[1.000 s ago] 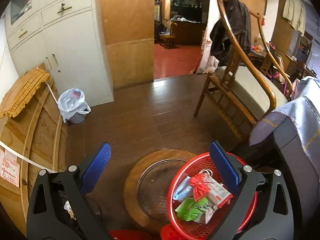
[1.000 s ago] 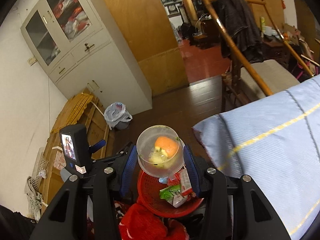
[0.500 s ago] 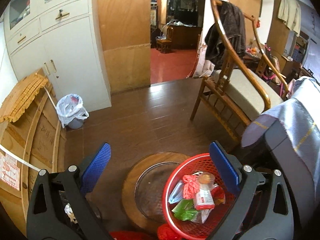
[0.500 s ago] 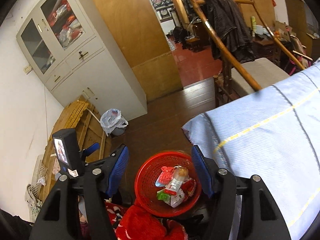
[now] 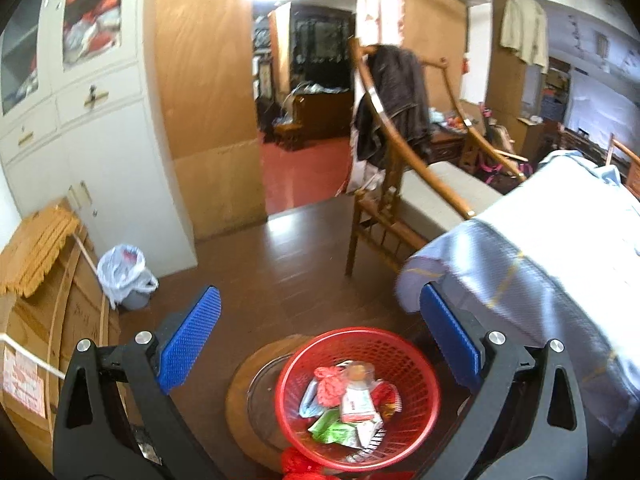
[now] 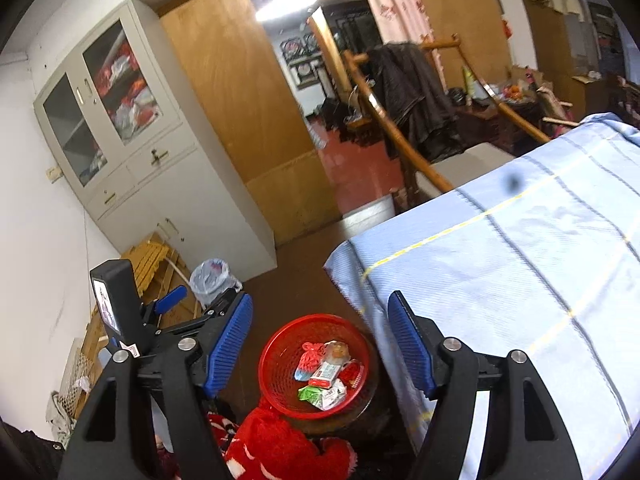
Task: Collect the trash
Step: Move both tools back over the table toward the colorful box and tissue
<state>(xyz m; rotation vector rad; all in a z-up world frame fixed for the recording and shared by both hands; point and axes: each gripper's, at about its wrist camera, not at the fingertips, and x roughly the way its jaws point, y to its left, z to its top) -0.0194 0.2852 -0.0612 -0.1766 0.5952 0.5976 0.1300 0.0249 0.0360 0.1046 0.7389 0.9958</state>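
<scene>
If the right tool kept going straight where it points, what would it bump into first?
Probably the red basket of trash below and ahead of the right tool, whose jaws are opening with nothing between them. Depth is hard to judge, so it might pass just above the rim.

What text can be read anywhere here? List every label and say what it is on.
None can be read.
Red-and-white packet in the red basket: print blurred.
Green wrapper: print too small.
Pink paper on the wooden board: blurred.
Phone screen: too small.

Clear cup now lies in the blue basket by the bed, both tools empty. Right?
Not quite: the basket is red, not blue, as the right wrist view shows. The clear cup does lie in it by the bed; the left tool and right tool are empty.
</scene>
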